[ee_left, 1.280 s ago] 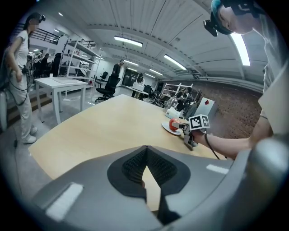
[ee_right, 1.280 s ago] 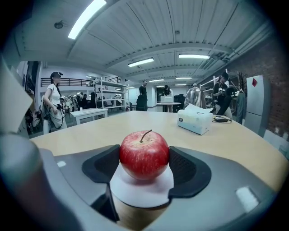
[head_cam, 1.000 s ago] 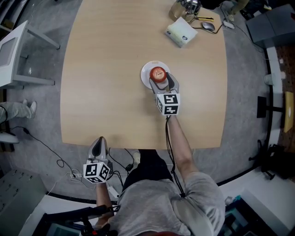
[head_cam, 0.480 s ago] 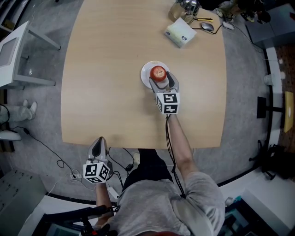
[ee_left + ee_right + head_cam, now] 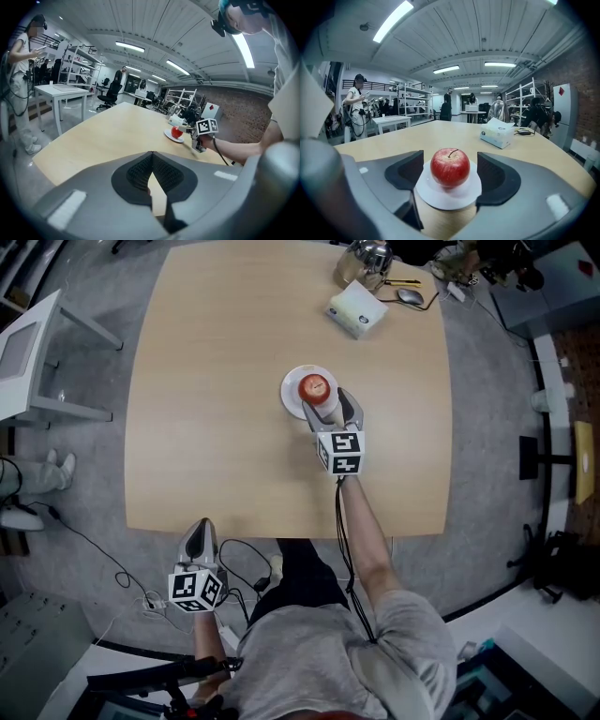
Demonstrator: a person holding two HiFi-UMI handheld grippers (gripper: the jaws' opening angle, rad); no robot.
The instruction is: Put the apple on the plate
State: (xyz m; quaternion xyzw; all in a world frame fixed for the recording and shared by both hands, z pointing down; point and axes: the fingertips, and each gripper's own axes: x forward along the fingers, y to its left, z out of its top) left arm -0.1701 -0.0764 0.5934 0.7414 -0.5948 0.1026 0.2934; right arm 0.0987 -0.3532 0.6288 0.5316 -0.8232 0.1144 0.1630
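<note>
A red apple (image 5: 314, 388) stands upright on a small white plate (image 5: 292, 393) near the middle of the wooden table (image 5: 216, 409). My right gripper (image 5: 331, 410) is at the plate's near side and open. In the right gripper view its jaws flank the apple (image 5: 450, 167) with a gap on each side, above the plate (image 5: 448, 196). My left gripper (image 5: 200, 527) hangs off the table's near edge, shut and holding nothing. The left gripper view shows its closed jaws, with the apple (image 5: 176, 132) and plate (image 5: 172, 138) far off.
A tissue box (image 5: 355, 310) lies at the far right of the table, with a metal kettle (image 5: 366, 255) and a mouse (image 5: 410, 296) behind it. A white side table (image 5: 28, 343) stands left of the table. A person (image 5: 356, 110) stands in the background.
The head view has shifted slightly. My right gripper stays by the plate and seems a touch further back from the apple. The left gripper has not moved.
</note>
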